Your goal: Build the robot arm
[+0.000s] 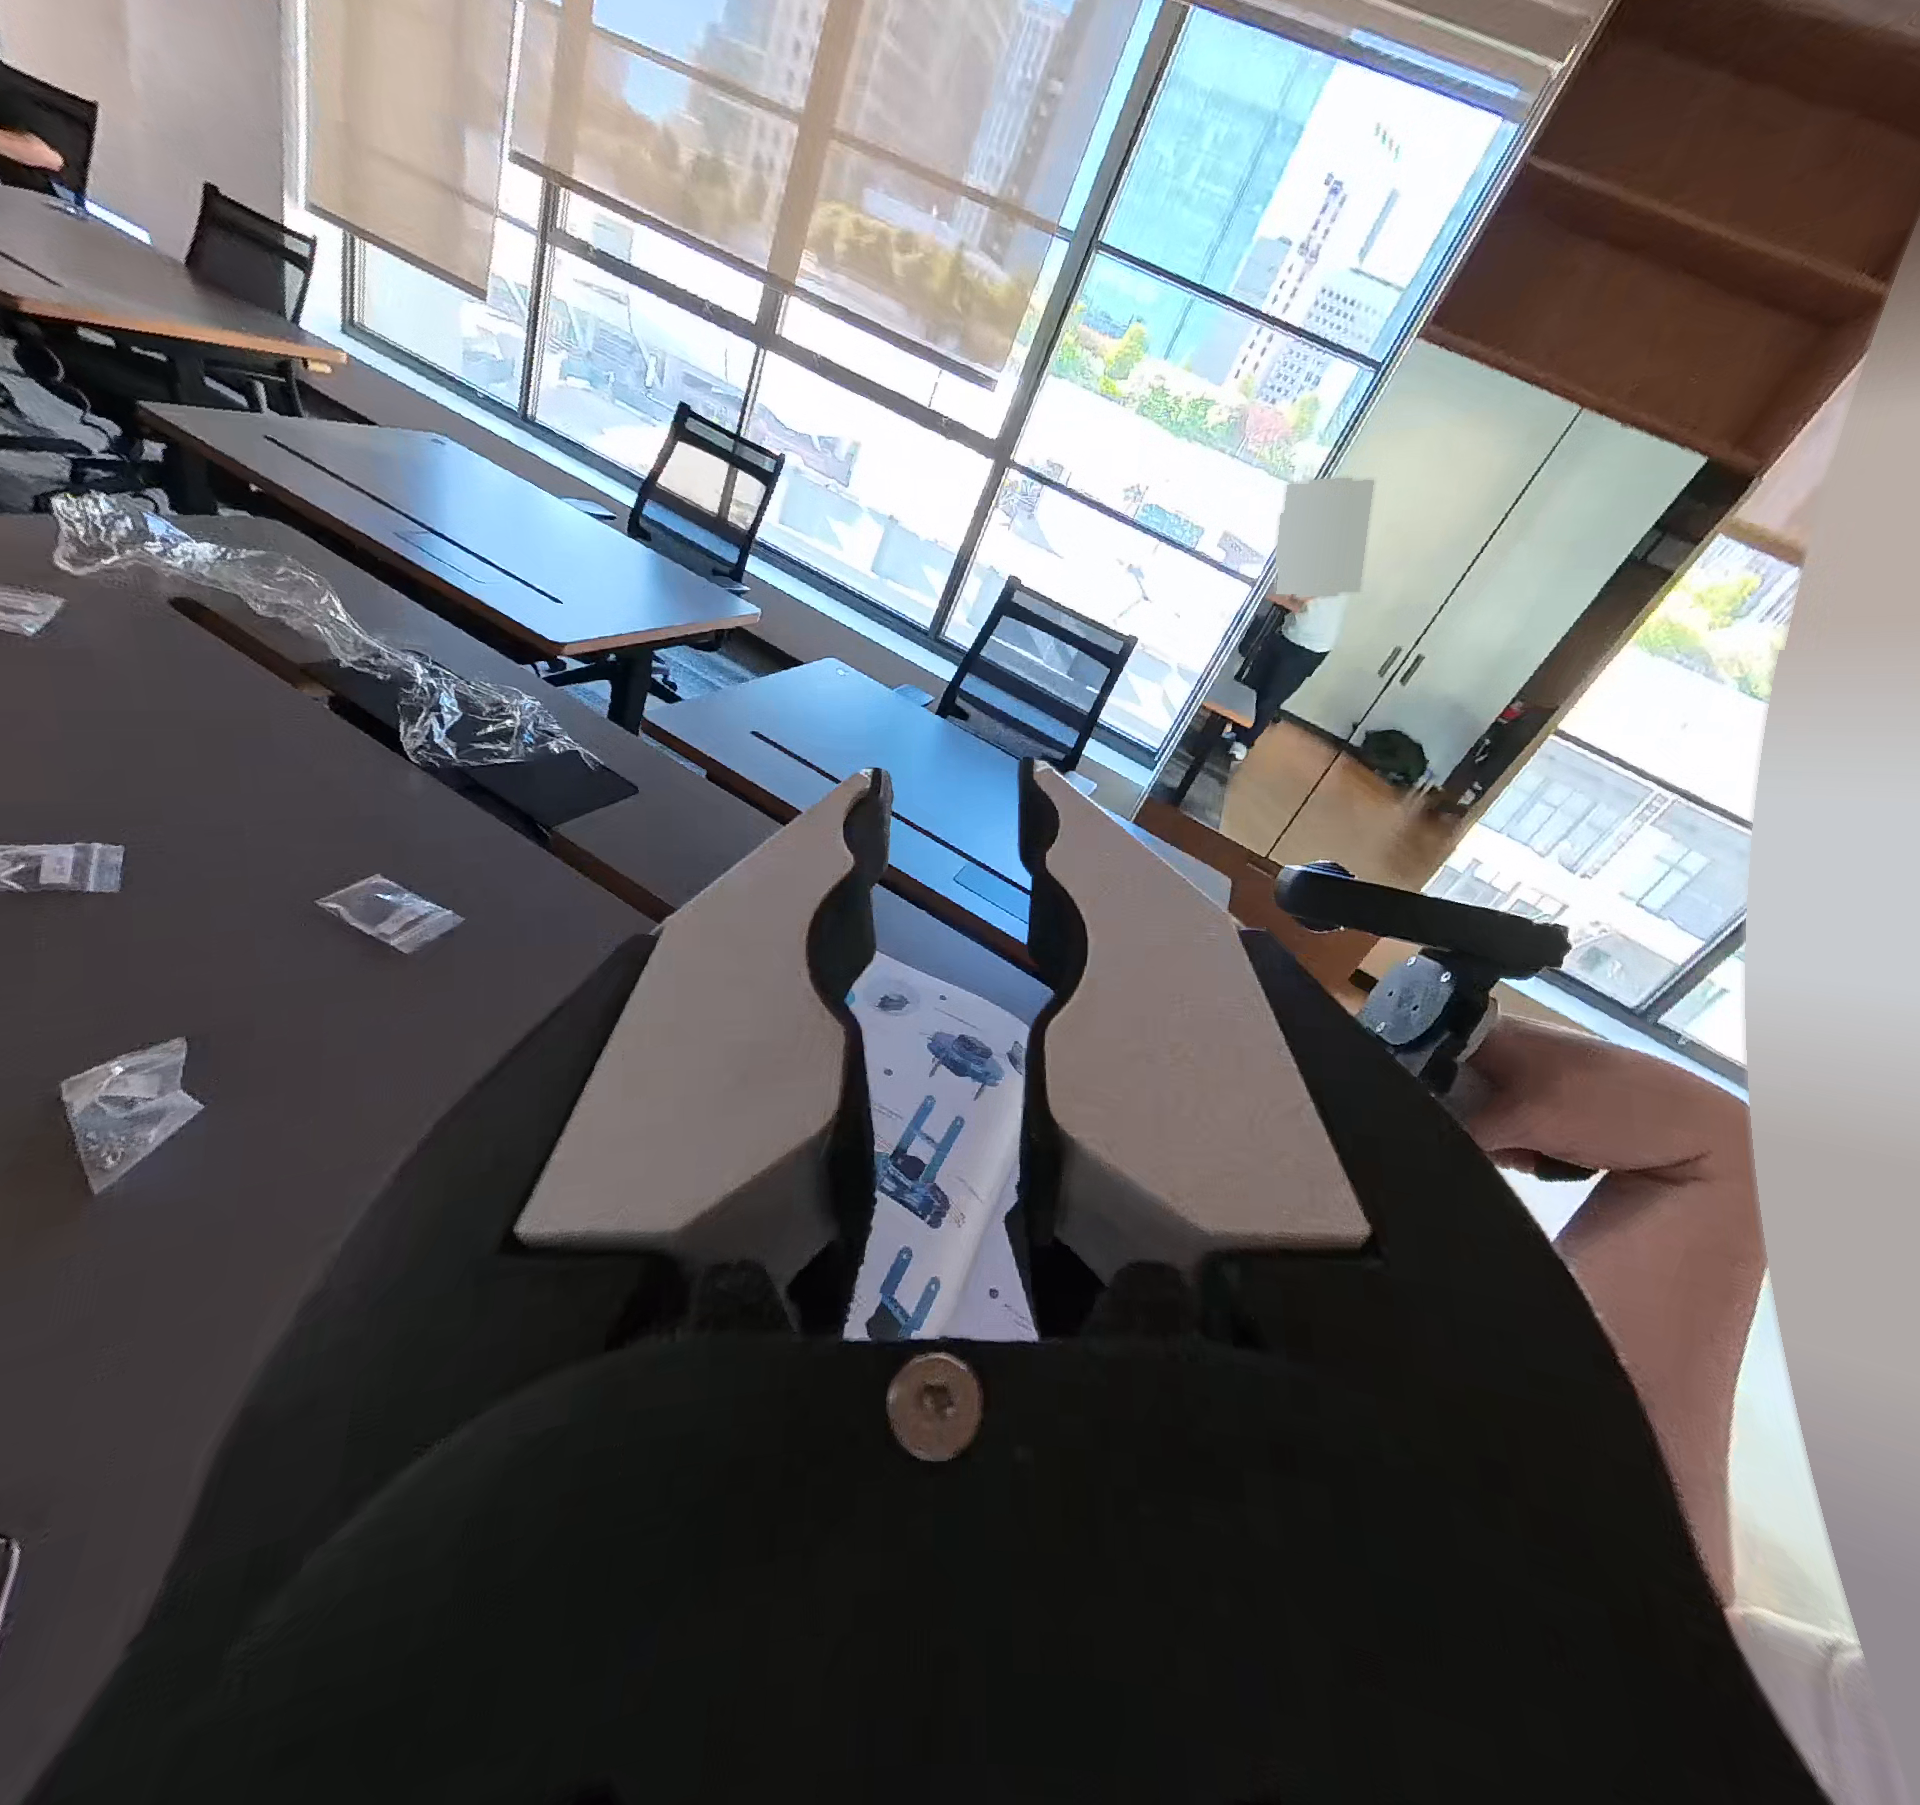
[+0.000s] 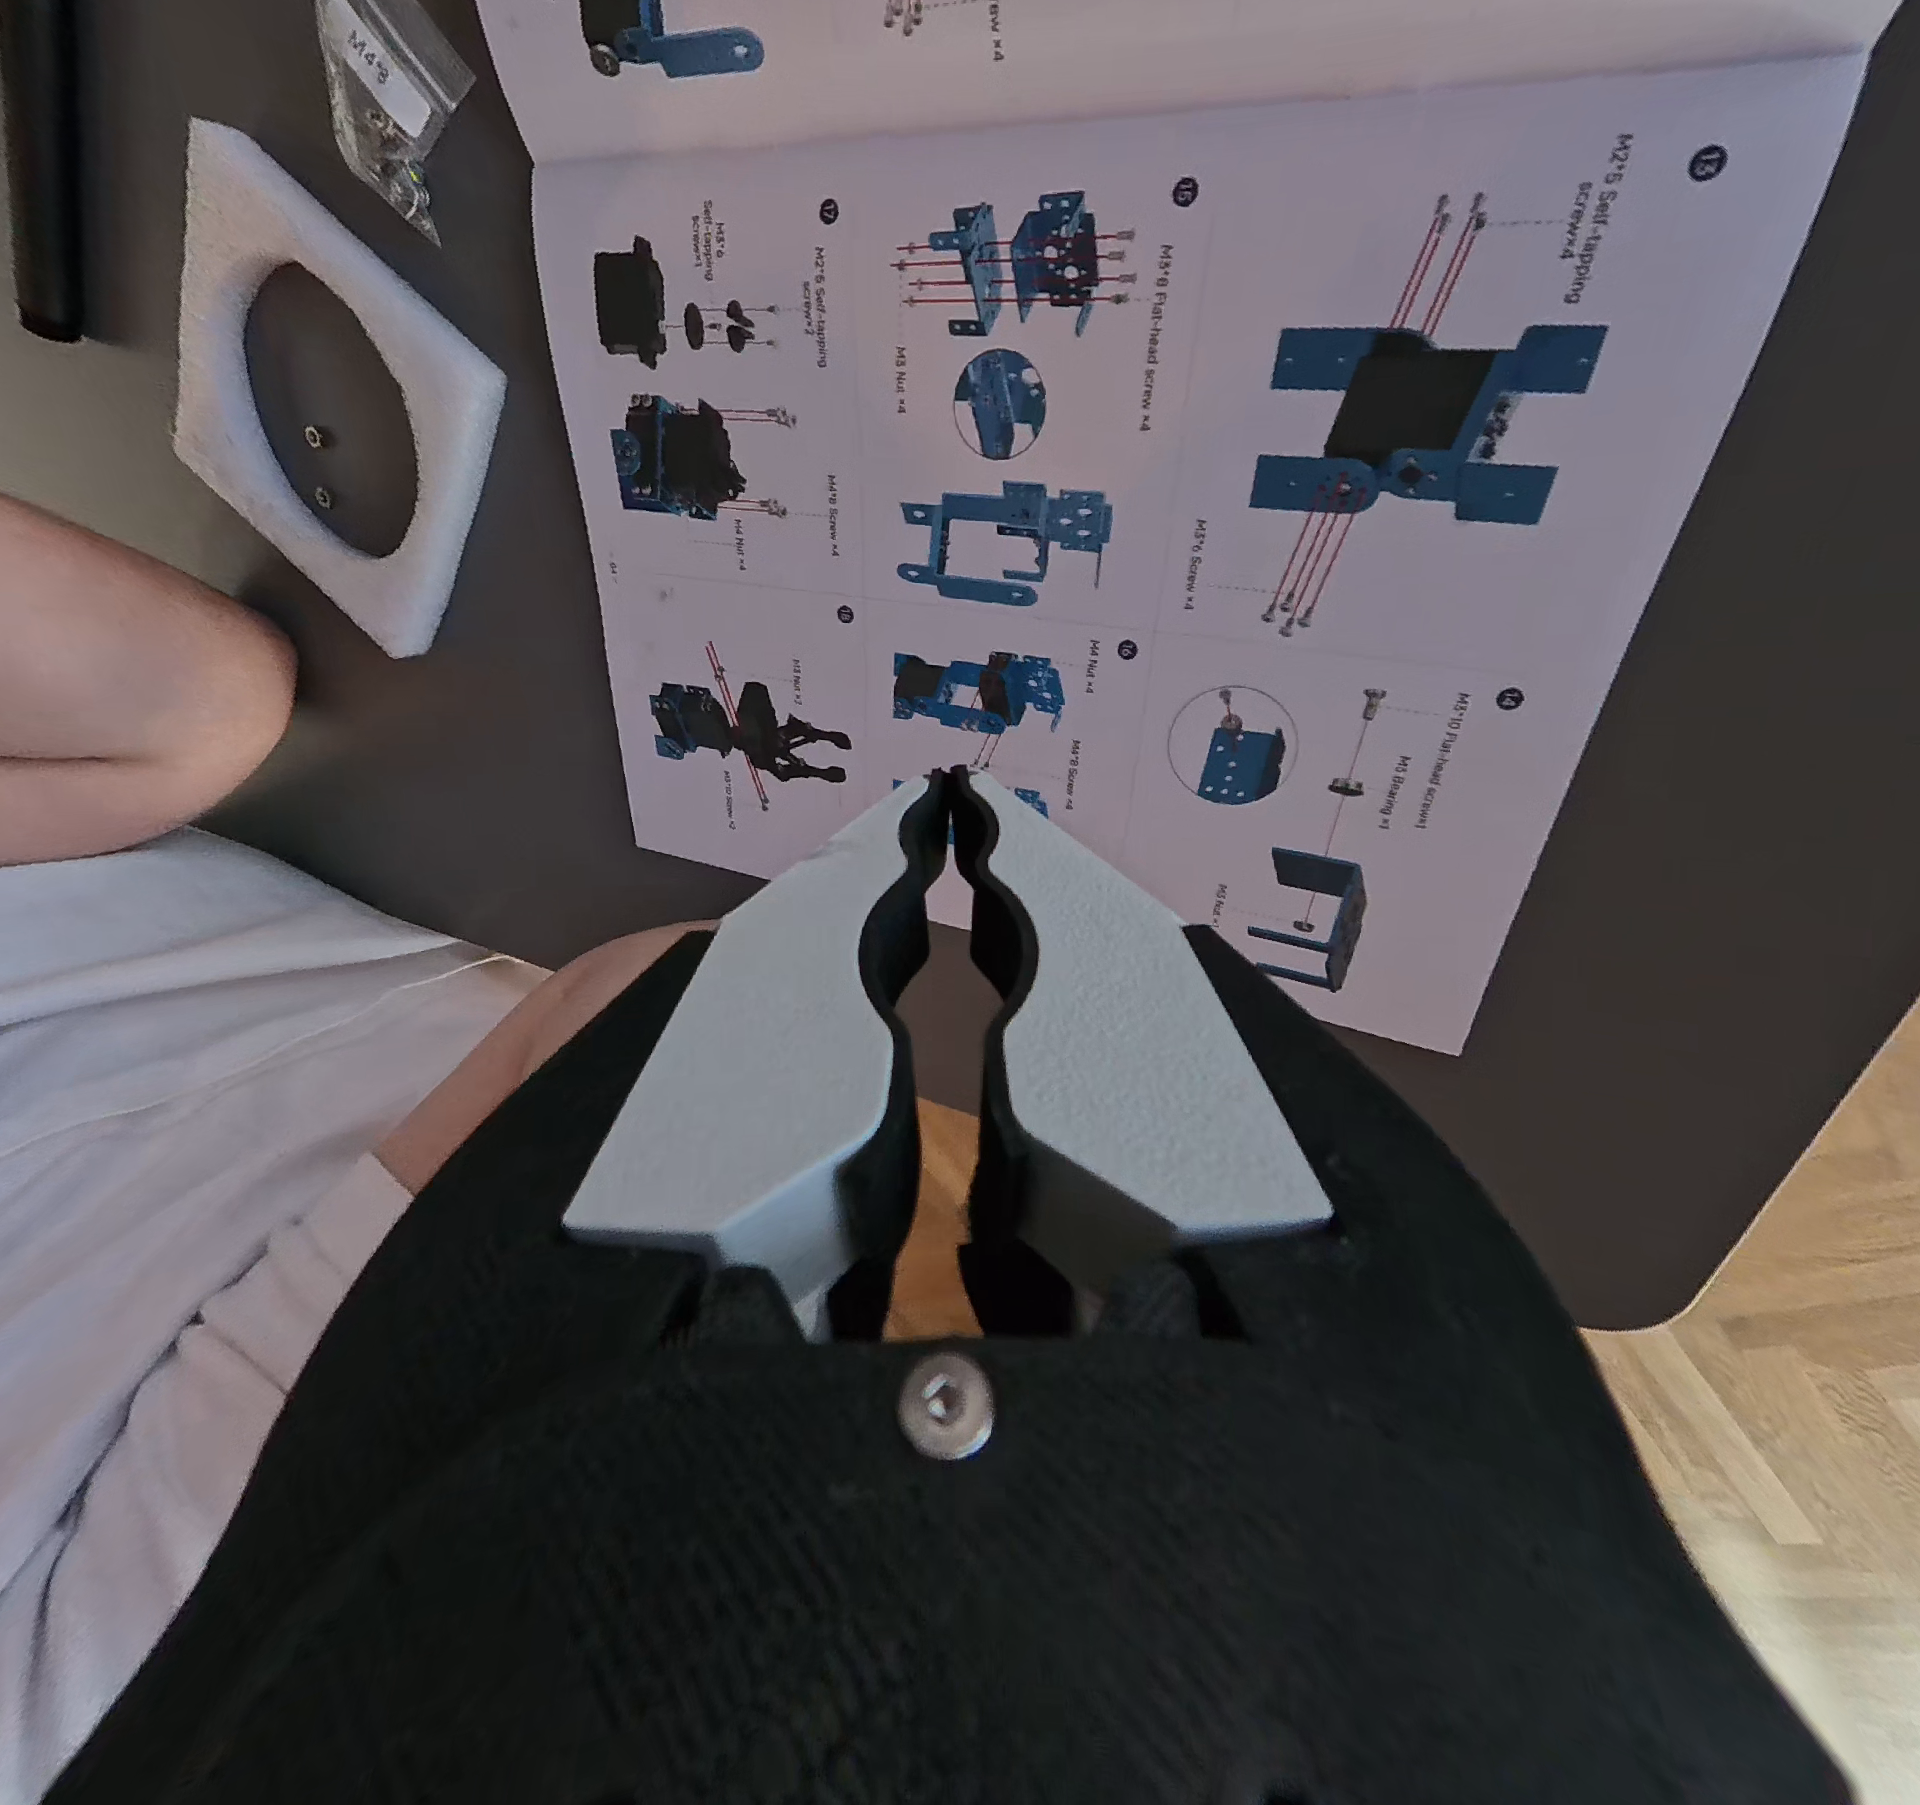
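Grey fingers of the right gripper [image 2: 951,776] were pressed together, empty, over an open instruction booklet [image 2: 1039,467] on the dark counter [image 2: 499,799]. The left gripper [image 1: 954,781] stood parted, empty. Beyond, a foam frame [image 2: 312,384] ringed two nuts [image 2: 317,467]; a clear bag [image 2: 379,82] held screws.

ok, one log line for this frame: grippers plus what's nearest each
left gripper: open, raised off dark table, nothing held | right gripper: shut, empty, tips over instruction sheet | foam frame, screw bag left of sheet
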Available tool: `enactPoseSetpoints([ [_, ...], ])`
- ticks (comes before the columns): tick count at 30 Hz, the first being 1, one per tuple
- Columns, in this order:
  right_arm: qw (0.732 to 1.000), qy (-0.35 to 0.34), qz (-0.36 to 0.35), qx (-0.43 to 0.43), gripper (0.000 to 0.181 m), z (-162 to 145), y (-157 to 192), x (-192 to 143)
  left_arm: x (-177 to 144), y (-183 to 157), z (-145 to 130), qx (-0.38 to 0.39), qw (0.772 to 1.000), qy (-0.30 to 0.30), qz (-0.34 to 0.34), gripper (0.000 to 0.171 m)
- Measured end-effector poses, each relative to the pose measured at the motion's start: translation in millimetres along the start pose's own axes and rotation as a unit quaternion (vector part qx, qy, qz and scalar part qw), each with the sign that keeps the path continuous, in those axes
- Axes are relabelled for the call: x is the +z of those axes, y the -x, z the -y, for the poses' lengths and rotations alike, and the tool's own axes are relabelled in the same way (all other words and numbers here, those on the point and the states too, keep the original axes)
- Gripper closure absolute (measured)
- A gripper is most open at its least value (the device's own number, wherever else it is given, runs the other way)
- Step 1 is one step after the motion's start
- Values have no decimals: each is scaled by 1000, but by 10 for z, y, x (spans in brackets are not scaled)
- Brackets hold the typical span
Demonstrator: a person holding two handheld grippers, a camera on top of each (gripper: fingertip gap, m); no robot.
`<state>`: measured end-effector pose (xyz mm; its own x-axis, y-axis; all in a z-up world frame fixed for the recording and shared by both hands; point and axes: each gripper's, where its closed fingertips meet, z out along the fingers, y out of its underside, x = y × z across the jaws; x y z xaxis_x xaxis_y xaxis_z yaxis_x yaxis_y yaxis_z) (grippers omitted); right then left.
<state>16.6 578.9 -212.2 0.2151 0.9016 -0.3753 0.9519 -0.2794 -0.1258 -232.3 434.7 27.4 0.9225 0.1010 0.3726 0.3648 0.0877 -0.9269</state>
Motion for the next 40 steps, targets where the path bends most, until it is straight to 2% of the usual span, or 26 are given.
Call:
enactPoseSetpoints([
  [10,1000,3,-7,2,181,22,-8,-2,-133,16,140,0,999,-38,5,150],
  [23,999,21,-22,-23,181,86,49,25,-206,82,171,-12,999,-46,2,150],
  [26,998,19,-28,-47,181,134,106,16,-246,116,200,-18,998,-55,1,150],
  [28,995,8,-7,-102,181,226,292,16,-280,148,216,-22,998,-61,2,150],
  [31,966,-30,22,-255,181,493,714,-9,-339,211,244,-30,997,-70,1,150],
  [33,937,-64,49,-340,181,703,1073,13,-400,284,248,-38,997,-70,3,150],
  [35,901,-99,107,-408,181,830,1525,113,-504,367,295,-50,995,-86,5,150],
  [37,859,-118,194,-460,174,771,2015,294,-636,450,369,-61,992,-111,8,150],
  [40,794,-122,301,-513,159,409,2537,704,-803,564,428,-71,988,-133,14,150],
])
